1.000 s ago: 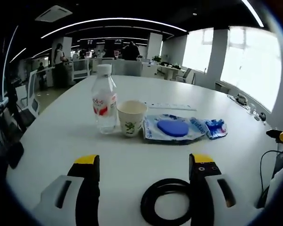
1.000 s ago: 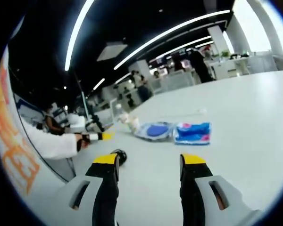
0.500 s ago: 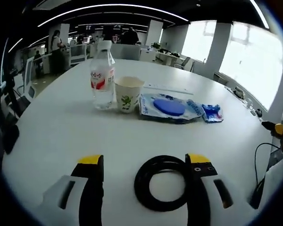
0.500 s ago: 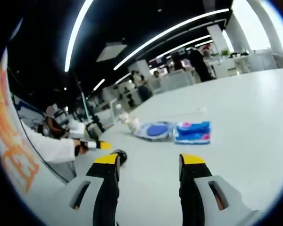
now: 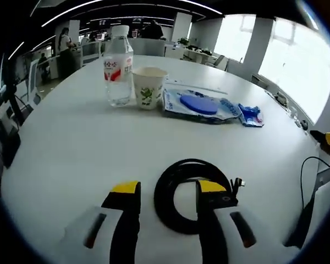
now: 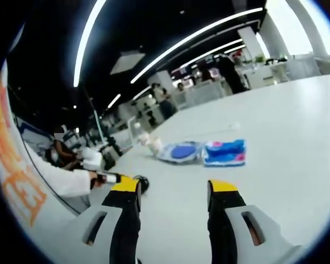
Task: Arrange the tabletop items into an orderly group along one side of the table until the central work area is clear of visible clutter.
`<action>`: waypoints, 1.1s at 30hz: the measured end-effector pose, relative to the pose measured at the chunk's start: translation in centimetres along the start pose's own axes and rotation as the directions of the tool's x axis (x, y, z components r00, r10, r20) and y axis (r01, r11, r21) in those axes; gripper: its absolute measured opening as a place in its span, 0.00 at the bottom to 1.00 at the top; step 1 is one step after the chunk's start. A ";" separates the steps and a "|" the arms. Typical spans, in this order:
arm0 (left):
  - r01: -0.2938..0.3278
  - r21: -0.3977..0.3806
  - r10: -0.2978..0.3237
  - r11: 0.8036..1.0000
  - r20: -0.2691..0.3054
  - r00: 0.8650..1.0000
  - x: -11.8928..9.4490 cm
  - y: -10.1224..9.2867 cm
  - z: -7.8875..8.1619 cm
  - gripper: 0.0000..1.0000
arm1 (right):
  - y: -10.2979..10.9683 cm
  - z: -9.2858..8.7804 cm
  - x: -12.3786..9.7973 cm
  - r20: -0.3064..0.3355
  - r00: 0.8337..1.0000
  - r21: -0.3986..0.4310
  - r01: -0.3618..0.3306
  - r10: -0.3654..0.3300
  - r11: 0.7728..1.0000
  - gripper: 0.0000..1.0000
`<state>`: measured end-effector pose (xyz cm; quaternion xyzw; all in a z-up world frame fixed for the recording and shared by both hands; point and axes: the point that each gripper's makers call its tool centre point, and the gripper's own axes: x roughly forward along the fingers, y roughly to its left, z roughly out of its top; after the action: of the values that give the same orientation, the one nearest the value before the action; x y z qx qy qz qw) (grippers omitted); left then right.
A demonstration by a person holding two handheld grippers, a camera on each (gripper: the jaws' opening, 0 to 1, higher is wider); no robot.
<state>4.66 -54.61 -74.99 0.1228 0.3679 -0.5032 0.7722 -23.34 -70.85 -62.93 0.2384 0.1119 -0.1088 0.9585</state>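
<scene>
Coiled black cable loop [image 5: 190,195] flat on the white round worktop [image 5: 71,148], left gripper [image 5: 168,193] straddling its near-left arc, fingers spread with one inside the ring, not pinching yet. Further back in a row: clear plastic water bottle [image 5: 119,66], paper cup [image 5: 148,87], blue-and-white pouch [image 5: 201,105]. Right gripper [image 6: 174,187] hovering over bare worktop, fingers apart, holding nothing.

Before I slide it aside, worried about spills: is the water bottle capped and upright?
Yes: the water bottle stands upright with its white cap on.
</scene>
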 end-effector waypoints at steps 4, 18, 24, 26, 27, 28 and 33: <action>-0.009 0.007 0.009 1.000 -0.018 1.000 0.1 0.0 -0.6 0.31 | 0.3 0.0 0.1 -0.006 1.000 -0.005 -0.010 0.010 1.000 0.46; -0.064 -0.026 0.062 0.998 -0.064 0.996 -0.1 0.7 -1.4 0.09 | 0.0 -0.2 0.1 0.000 1.000 0.006 -0.001 0.001 1.000 0.44; -0.042 -0.090 0.038 0.995 -0.036 0.999 -0.8 -0.2 -0.7 0.04 | -0.2 0.1 -0.1 0.013 1.000 0.009 0.007 -0.007 1.000 0.44; -0.032 -0.110 0.030 0.993 -0.014 0.999 -1.2 -0.5 -0.3 0.02 | -0.3 0.0 -0.2 0.014 1.000 0.012 0.009 -0.009 1.000 0.43; -0.032 -0.108 0.032 0.994 0.000 0.999 -1.6 -0.7 -0.1 0.01 | -0.4 0.0 -0.2 0.016 1.000 0.015 0.009 -0.010 1.000 0.43; -0.032 -0.105 0.033 0.994 0.012 0.999 -1.8 -0.9 0.1 0.01 | -0.5 -0.1 -0.3 0.020 1.000 0.022 0.010 -0.010 1.000 0.43; -0.006 -0.022 0.007 1.000 0.069 0.998 -3.3 -3.0 1.9 0.01 | -0.3 0.0 -0.2 0.025 1.000 0.033 0.006 -0.007 0.999 0.42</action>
<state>2.17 -54.74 -70.82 0.0982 0.3459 -0.5008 0.7874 -23.66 -71.03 -63.01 0.2523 0.0990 -0.1167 0.9555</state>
